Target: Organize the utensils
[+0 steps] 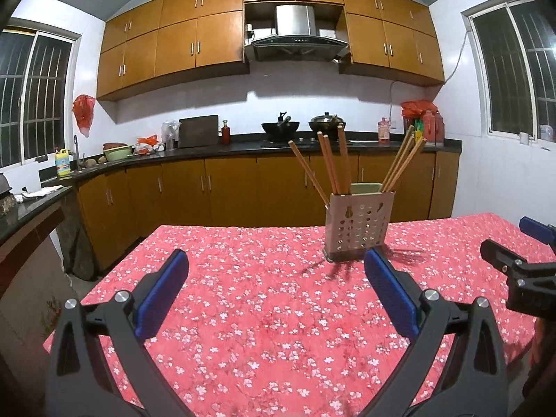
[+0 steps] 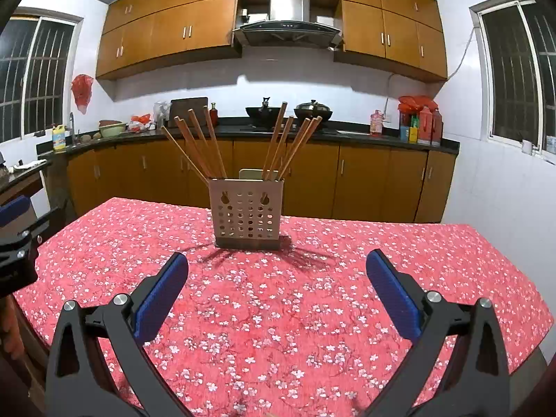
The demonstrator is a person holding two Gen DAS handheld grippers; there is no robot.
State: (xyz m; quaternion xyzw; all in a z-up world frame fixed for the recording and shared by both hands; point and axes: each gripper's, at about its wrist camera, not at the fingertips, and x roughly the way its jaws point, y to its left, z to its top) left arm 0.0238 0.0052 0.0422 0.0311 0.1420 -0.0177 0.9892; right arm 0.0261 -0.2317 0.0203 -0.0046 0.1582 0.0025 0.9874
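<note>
Both the left gripper [image 1: 276,264] and right gripper [image 2: 277,266] hover with jaws wide, empty, above the red floral-clothed tabletop [image 2: 278,312]. Brown wooden chopsticks [image 2: 205,146] stand inside the perforated metal holder [image 2: 246,213] mid-tabletop.

Behind the floral red tablecloth [image 2: 278,312] I see wooden cabinets [image 2: 365,180], a range hood [image 2: 288,27], two woks [image 2: 288,113] and barred windows [image 1: 510,73].

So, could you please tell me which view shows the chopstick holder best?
The right wrist view: the chopstick holder faces it squarely, near centre. The left wrist view shows it off to the right and angled, its base corner behind a fingertip.
</note>
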